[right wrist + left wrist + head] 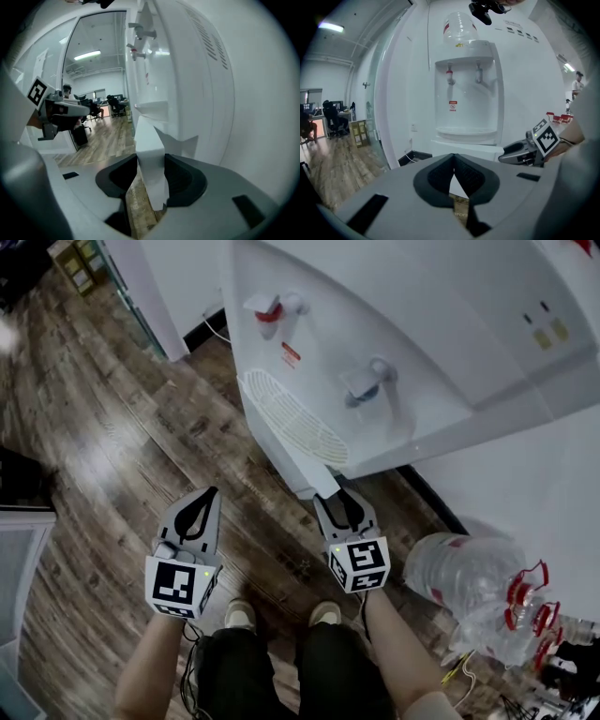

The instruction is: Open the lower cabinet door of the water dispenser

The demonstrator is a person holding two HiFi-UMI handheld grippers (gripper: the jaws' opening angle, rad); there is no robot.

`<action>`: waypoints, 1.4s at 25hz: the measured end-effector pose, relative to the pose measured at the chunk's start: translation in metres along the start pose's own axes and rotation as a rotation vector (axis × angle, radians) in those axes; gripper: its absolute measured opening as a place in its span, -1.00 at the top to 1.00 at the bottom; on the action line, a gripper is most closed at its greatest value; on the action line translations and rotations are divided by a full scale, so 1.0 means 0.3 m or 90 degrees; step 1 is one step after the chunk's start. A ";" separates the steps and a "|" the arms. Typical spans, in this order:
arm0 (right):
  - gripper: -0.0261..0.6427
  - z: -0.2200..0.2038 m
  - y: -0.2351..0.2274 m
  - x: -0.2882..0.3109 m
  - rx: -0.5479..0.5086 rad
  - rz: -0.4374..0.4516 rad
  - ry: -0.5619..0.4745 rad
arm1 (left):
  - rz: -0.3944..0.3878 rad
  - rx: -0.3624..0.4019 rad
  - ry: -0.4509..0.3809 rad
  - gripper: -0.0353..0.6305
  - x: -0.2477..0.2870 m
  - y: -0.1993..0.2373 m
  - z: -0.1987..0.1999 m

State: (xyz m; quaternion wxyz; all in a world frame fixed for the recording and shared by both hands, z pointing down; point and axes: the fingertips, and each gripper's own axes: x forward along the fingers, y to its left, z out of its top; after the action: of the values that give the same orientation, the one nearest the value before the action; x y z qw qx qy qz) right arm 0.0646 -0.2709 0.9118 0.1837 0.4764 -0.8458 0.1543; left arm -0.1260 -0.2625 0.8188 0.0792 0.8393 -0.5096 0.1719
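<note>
The white water dispenser (394,324) stands ahead, with its drip tray (292,418) above the lower cabinet. The lower cabinet door (317,476) stands ajar, its free edge poking toward me. My right gripper (339,498) is at that edge. In the right gripper view the white door edge (150,143) fills the gap of the right gripper (151,171), both pads against it. My left gripper (208,495) hangs apart to the left over the floor, shut and holding nothing. In the left gripper view the left gripper (453,157) has its tips together, facing the dispenser (464,93).
Large water bottles (464,568) with red-capped ones (527,607) lie on the floor at the right. A black cable (214,329) runs along the wall behind the dispenser. Cardboard boxes (80,263) sit far left. My feet (281,615) stand on wood flooring.
</note>
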 end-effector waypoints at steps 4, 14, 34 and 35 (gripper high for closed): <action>0.33 0.008 0.064 0.012 -0.006 0.033 0.032 | 0.003 -0.013 0.020 0.88 -0.039 0.002 -0.001; 0.32 -0.016 0.239 0.025 0.012 0.076 0.153 | 0.014 -0.050 0.071 0.88 -0.206 0.081 -0.013; 0.25 0.096 0.740 0.271 -0.036 0.216 0.203 | 0.086 -0.080 0.136 0.88 -0.344 0.401 -0.105; 0.24 0.103 0.758 0.288 -0.033 0.221 0.199 | 0.088 -0.079 0.137 0.88 -0.345 0.416 -0.108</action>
State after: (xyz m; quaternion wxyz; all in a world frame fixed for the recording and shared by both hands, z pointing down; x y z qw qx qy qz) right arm -0.1779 -0.2359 0.9044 0.2953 0.2894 -0.8799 0.2340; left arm -0.2867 -0.2253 0.8056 0.1733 0.7724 -0.5646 0.2337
